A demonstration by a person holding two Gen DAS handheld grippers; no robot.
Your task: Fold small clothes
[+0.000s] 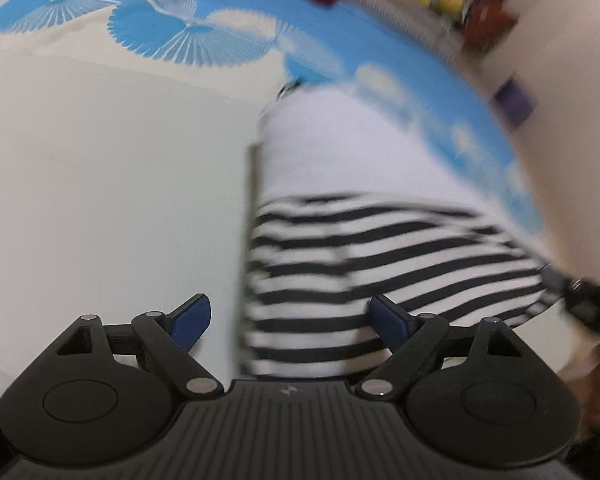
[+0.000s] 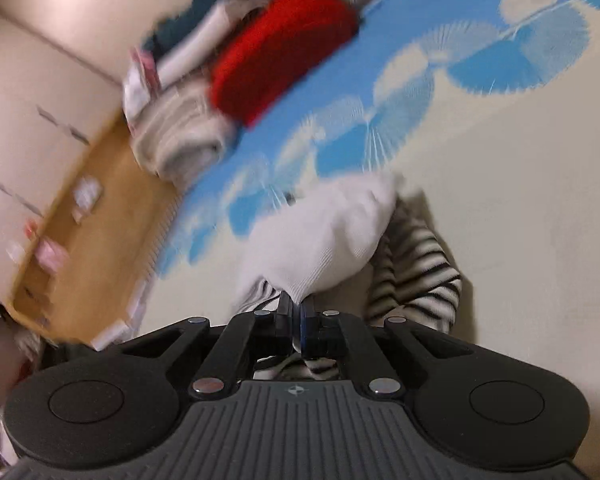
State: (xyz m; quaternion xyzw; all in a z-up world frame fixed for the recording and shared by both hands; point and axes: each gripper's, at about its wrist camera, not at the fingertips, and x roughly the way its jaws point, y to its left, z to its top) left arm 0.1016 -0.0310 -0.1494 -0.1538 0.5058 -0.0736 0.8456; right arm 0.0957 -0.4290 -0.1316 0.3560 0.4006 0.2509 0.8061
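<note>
A small garment with a white upper part and black-and-white stripes [image 1: 364, 248] lies on the bed sheet [image 1: 100, 200]. My left gripper [image 1: 290, 318] is open, its blue pads [image 1: 192, 318] spread above the garment's left edge. My right gripper [image 2: 297, 316] is shut on the garment's white part [image 2: 332, 236] and lifts it, with the striped part [image 2: 416, 276] bunched beneath. The right gripper also shows at the right edge of the left wrist view [image 1: 588, 296].
The sheet has a blue fan pattern [image 1: 188, 36] at its far side. A red knitted item [image 2: 280, 60] and a pile of folded clothes [image 2: 180, 136] lie at the sheet's edge. A wooden floor [image 2: 88, 240] and cream wall [image 2: 40, 60] lie beyond.
</note>
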